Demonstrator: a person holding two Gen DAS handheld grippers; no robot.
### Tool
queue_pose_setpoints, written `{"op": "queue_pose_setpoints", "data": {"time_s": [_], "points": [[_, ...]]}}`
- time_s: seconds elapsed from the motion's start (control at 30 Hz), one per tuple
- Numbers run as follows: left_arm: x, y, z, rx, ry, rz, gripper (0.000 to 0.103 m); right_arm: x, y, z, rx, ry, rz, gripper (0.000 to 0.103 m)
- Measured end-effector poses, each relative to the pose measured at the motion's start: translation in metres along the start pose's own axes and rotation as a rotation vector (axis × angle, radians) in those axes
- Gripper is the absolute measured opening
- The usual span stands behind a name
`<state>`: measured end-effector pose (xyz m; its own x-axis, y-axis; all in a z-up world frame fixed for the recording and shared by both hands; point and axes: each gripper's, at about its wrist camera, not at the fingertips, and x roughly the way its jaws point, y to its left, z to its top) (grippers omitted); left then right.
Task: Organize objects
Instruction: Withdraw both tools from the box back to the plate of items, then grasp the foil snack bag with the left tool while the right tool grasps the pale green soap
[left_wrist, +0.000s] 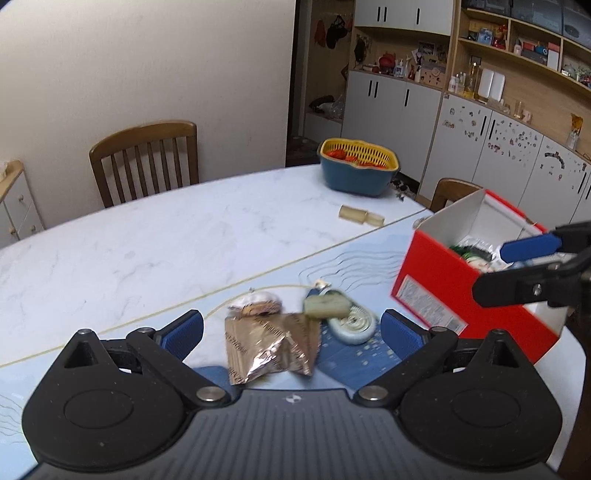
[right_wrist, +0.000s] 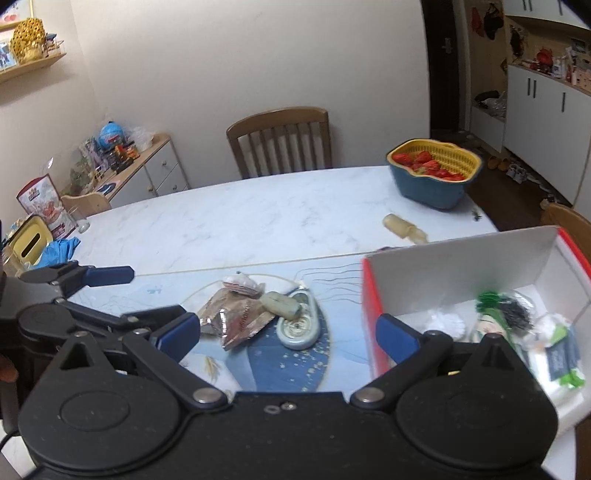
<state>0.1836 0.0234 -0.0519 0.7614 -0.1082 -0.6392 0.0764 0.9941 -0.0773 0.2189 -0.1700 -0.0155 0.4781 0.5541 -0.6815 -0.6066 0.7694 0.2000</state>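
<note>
Over the table, the left gripper (left_wrist: 291, 332) gapes wide above the foil packet (left_wrist: 269, 349), the right gripper (right_wrist: 288, 334) spread empty beside the red box (right_wrist: 371, 314).

The tabletop (left_wrist: 147, 236) is white with grey marbling; its near edge carries a pale blue mat (right_wrist: 280, 354) with a dark blue speckled patch. A crinkled bronze foil packet (left_wrist: 269, 347) lies there. The box (left_wrist: 461, 295) is red outside, white inside. Near the far edge, a blue basket (right_wrist: 432, 184) holds a yellow strainer.
</note>
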Motion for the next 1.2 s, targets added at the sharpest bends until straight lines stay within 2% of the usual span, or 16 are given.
{"op": "queue_pose_setpoints", "data": {"time_s": [0.33,0.57,0.9,1.2], "points": [[0.043,0.024,-0.021,-0.008,0.054,-0.005,0.103,0.054,0.028,0.013,-0.063,0.082,0.013,0.098],[0.070,0.035,-0.026,-0.071,0.094,-0.006,0.103,0.089,0.038,0.019,-0.098,0.119,-0.008,0.096],[0.092,0.031,-0.029,-0.085,0.090,0.011,0.103,0.134,0.036,0.020,-0.119,0.169,-0.046,0.079],[0.113,0.032,-0.028,-0.123,0.128,0.023,0.102,0.161,0.027,0.018,-0.115,0.214,-0.087,0.069]]}}
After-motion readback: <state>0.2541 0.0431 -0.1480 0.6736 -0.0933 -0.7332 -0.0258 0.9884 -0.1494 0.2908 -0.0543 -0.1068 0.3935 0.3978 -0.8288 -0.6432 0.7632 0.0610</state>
